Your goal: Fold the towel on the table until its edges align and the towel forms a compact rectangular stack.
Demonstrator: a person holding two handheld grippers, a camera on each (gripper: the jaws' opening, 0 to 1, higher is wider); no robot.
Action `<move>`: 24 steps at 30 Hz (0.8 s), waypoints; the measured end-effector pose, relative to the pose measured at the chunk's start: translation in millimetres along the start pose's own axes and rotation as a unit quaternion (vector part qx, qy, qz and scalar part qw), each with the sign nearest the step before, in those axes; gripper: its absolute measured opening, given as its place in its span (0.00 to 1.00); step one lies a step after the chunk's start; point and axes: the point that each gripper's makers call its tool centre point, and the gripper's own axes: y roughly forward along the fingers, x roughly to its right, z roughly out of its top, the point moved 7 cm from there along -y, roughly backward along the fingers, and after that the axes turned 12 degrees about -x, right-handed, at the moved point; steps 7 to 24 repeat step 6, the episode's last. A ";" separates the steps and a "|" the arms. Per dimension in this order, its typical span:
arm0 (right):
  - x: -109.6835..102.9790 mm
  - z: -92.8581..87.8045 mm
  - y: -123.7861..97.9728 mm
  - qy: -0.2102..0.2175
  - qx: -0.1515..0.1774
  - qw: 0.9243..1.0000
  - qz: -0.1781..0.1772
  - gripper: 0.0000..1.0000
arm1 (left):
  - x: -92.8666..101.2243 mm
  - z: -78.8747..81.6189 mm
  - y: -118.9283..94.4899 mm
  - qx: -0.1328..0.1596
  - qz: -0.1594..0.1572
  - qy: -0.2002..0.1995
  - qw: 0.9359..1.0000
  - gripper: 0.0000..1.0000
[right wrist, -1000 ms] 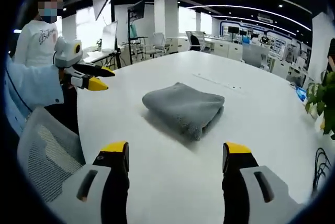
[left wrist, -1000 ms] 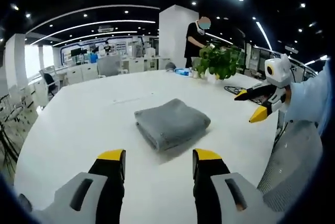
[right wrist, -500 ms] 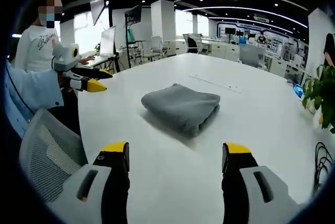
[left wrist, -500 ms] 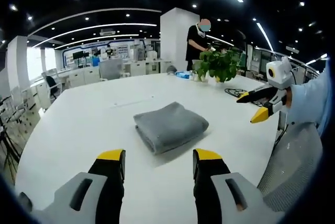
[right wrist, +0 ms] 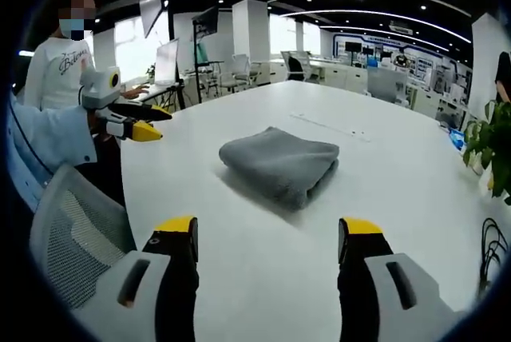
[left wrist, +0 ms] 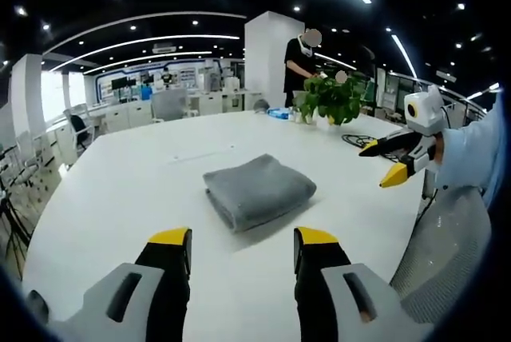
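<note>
— Fingers first: how do they stand?

— Left gripper (left wrist: 239, 250) has its yellow-tipped jaws spread wide and empty, above the near part of the table (left wrist: 104, 190). Right gripper (right wrist: 267, 238) likewise: jaws parted, nothing held, nothing touched.

— And the towel?

— Towel (left wrist: 257, 191), grey, lies folded into a thick rectangular stack at the middle of the white table, well apart from both grippers.

— Anything else on the surface?

— A potted plant (left wrist: 331, 96) at the far side and black cables (left wrist: 357, 137) near it.

— The room?

— Open office: ceiling strip lights, desks far off, a white pillar (left wrist: 267, 54), a mesh chair (right wrist: 76, 234) at the table's edge. One person (left wrist: 300, 58) stands by the plant.
</note>
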 end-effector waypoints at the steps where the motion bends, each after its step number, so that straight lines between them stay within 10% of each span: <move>1: 0.3 -0.4 0.5 0.000 0.000 1.000 0.000 0.71 | 0.0 -0.3 -0.2 0.000 0.000 0.000 1.000 0.53; 24: -1.0 -1.1 1.1 0.001 -0.001 1.000 0.000 0.71 | -0.7 -1.1 -1.0 0.000 0.001 -0.001 1.000 0.53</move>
